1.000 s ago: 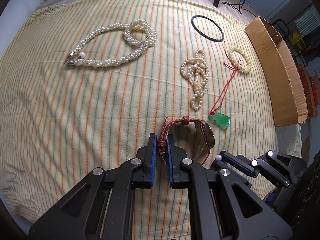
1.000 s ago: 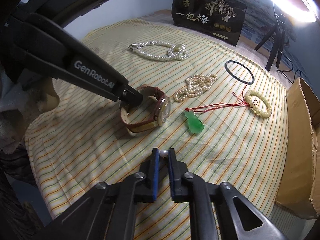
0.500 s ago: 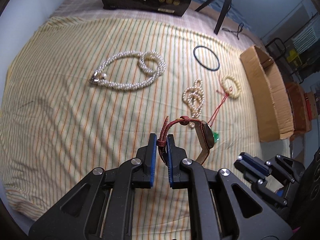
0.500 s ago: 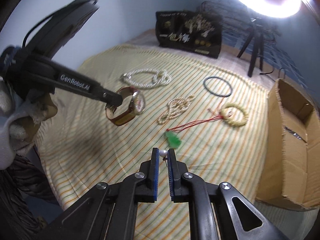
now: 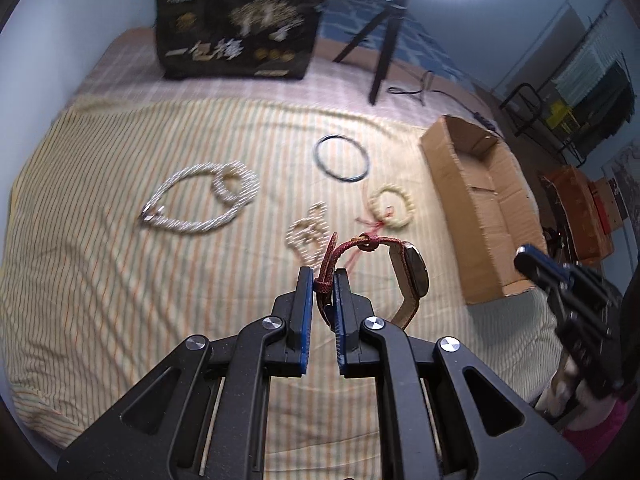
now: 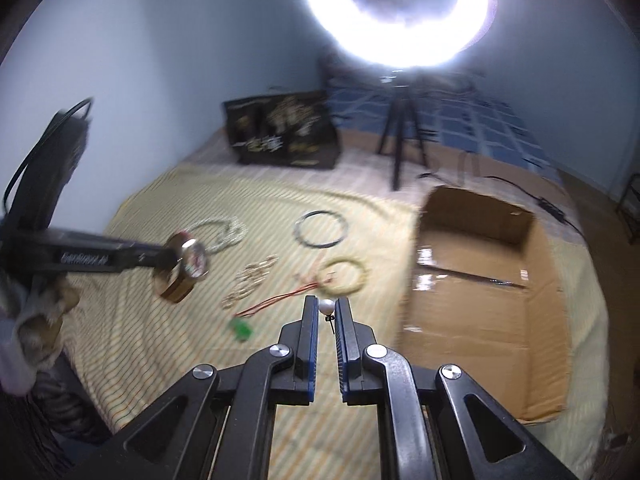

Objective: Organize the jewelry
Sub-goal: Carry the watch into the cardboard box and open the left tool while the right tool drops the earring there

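The wristwatch (image 5: pixel 408 276) hangs in the air above the striped cloth (image 5: pixel 100 248), its red strap pinched between the closed fingers of the left gripper (image 5: pixel 324 280). The right gripper (image 6: pixel 327 308) is clamped on a small pearl earring (image 6: pixel 327 306), raised over the cloth's right edge beside the open cardboard box (image 6: pixel 480 280). On the cloth lie a pearl necklace (image 5: pixel 200 204), a dark bangle (image 5: pixel 341 158) and a bead bracelet (image 5: pixel 392 206).

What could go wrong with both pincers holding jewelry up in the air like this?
The left gripper pinches only the thin strap of the watch, so its heavy face could swing or slip out. The right gripper holds a tiny pearl earring at its fingertips; it could pop free before reaching the cardboard box.
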`<state>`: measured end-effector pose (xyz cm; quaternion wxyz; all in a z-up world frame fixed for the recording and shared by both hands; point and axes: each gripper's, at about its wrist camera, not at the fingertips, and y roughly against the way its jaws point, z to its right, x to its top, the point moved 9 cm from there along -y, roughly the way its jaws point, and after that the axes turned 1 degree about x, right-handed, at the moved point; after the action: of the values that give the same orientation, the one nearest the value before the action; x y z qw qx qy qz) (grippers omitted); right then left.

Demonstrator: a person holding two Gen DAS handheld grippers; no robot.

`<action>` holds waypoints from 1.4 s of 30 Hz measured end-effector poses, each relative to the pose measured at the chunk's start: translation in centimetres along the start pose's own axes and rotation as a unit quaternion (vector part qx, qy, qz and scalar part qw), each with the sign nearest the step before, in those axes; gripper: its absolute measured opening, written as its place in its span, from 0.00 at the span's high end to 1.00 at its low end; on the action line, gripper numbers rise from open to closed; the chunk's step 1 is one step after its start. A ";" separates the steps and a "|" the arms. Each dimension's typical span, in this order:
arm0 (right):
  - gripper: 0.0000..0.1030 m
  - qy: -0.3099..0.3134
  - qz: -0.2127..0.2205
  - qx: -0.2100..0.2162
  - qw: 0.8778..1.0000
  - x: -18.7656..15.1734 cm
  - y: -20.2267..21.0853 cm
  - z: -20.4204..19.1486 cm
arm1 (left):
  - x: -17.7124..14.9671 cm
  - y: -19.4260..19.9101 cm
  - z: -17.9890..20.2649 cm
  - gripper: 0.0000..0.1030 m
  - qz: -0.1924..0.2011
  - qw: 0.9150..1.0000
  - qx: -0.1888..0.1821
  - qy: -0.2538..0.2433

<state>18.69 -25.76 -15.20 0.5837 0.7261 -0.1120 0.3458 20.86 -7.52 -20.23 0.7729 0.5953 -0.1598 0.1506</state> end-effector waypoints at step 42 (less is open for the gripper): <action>0.57 -0.147 0.020 -0.092 0.985 0.4 1.5 15.6 | 0.1 -5.8 19.5 0.65 0.024 0.992 -0.073 -0.103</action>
<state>23.97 -40.56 -15.05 0.6178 0.7100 -0.2422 0.2358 22.12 -27.87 -20.56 0.7901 0.5452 -0.2634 0.0952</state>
